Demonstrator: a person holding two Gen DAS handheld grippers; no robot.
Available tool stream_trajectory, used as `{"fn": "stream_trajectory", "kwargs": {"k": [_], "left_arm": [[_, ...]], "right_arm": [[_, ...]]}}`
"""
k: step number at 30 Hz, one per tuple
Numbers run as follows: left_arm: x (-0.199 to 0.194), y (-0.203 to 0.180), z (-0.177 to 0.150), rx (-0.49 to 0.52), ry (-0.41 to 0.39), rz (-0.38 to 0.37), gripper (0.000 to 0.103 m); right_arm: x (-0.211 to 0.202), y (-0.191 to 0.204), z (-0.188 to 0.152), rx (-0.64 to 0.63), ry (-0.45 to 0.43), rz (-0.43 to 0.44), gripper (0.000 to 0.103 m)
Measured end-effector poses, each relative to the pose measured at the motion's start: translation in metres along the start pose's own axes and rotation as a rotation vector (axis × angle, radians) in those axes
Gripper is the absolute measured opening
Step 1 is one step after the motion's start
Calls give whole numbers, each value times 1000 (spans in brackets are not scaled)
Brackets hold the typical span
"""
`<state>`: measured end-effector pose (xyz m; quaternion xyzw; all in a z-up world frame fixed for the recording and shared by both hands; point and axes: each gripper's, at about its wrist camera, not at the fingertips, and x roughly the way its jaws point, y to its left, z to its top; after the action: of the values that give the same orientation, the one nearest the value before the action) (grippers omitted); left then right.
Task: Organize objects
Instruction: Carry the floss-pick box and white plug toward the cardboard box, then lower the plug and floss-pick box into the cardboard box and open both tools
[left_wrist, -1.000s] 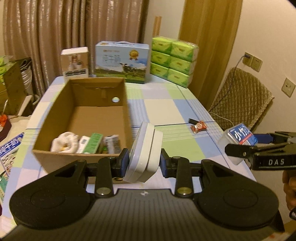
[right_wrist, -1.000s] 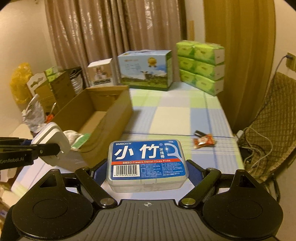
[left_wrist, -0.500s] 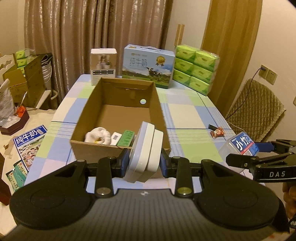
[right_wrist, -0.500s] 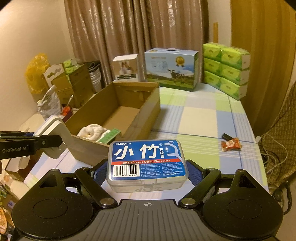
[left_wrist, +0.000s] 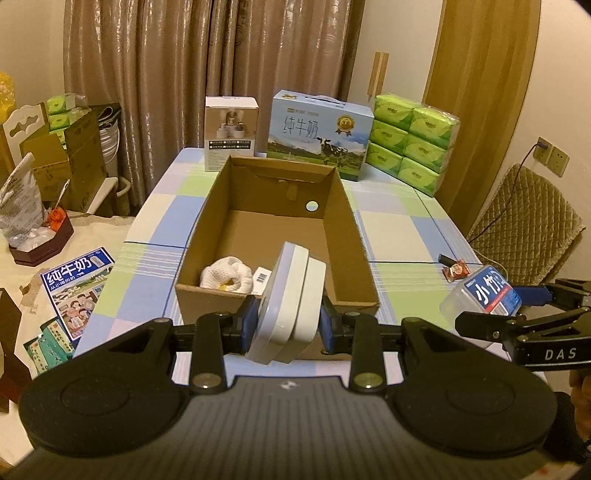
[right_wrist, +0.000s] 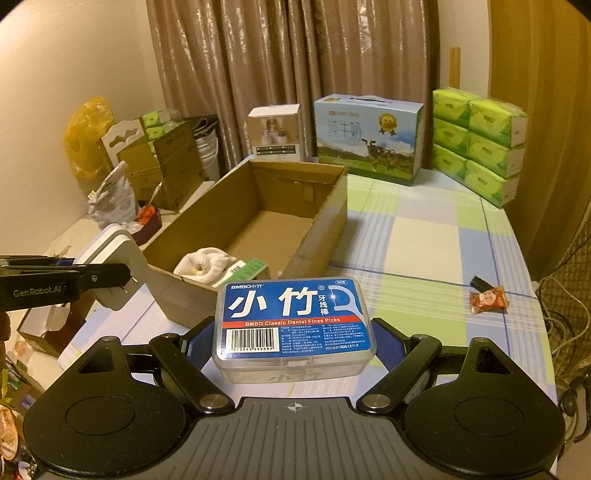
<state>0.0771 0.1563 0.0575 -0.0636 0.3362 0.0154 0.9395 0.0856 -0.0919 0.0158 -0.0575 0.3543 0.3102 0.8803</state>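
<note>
My left hand-held gripper is clamped on a flat white plastic case with rounded corners; its blue pads press both broad faces, and the case stands on edge, tilted a little, with a seam that splits it into two slabs. It hangs in front of the near wall of the open brown cardboard box. My right hand-held gripper grips a clear rectangular plastic box of dental floss picks by its short ends. The lid faces up and level, with a blue label, large white characters, a red band and a barcode. It is held above the checked blue, green and cream worktop, just beside the carton's near right corner.

Inside the carton, at the near end, lie a crumpled white cloth bundle and a green-and-white small packet, touching each other. To the right on the worktop sits a small red wrapped sweet, well apart from the carton. Behind the carton stands a blue milk gift carton with a cow picture.
</note>
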Motion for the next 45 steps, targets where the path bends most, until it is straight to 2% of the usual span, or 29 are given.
{"fn": "stream_trajectory", "kwargs": {"k": [25, 45], "left_arm": [[37, 19, 31, 41, 12, 8, 29], [98, 45, 63, 77, 68, 15, 29]], "right_arm": [[46, 28, 45, -70, -16, 42, 84], [100, 22, 75, -100, 11, 44, 84]]}}
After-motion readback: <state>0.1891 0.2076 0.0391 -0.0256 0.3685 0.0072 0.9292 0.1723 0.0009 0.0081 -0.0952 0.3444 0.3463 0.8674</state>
